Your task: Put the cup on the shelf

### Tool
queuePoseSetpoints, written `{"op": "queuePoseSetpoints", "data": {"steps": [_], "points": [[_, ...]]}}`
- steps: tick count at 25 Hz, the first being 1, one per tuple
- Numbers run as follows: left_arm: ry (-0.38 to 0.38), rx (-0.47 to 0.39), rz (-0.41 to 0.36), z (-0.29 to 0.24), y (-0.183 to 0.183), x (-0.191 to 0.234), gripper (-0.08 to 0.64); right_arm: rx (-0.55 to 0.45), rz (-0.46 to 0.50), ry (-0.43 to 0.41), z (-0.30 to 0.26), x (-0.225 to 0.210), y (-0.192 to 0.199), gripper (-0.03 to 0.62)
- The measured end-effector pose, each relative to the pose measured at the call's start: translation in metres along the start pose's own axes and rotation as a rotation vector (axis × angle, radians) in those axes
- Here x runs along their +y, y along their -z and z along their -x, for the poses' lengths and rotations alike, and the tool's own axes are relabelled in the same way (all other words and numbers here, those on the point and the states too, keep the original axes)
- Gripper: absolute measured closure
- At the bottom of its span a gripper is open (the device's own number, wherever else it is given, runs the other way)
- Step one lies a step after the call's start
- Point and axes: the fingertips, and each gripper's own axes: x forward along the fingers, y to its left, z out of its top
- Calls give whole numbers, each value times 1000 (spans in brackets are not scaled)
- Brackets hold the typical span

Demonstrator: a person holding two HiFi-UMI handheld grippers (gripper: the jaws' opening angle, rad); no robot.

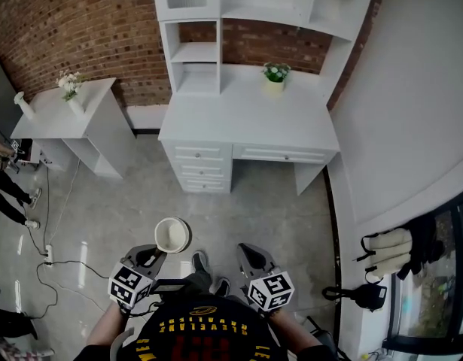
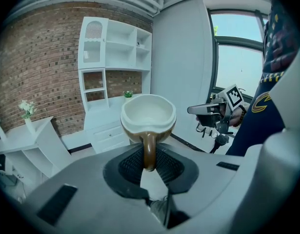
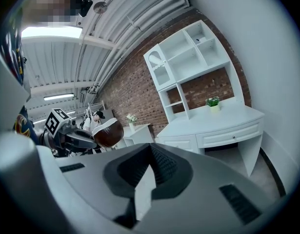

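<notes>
The cup (image 1: 172, 234), cream inside and brown outside, hangs upright over the floor (image 1: 111, 201) at about 7 o'clock in the head view, well apart from the desk (image 1: 246, 119). The left tool (image 2: 149, 166) is clenched on its handle (image 2: 149, 147), a pad on either side. The right tool (image 3: 150, 149), at 5 o'clock, is clenched on nothing, its tips together. The desk stands at 12 o'clock, with the shelf (image 1: 195, 52) at its back and a plant (image 1: 275, 74) just right of that.
</notes>
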Motion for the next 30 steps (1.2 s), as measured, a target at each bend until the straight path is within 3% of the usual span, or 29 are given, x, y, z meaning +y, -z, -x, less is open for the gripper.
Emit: {"op": "queuePoseSetpoints", "data": {"steps": [13, 30], "points": [[41, 0, 18, -56, -20, 45, 517, 27, -3, 45, -50, -44, -18, 598], [65, -23, 46, -144, -78, 185, 517, 41, -7, 114, -185, -100, -84, 598]]}}
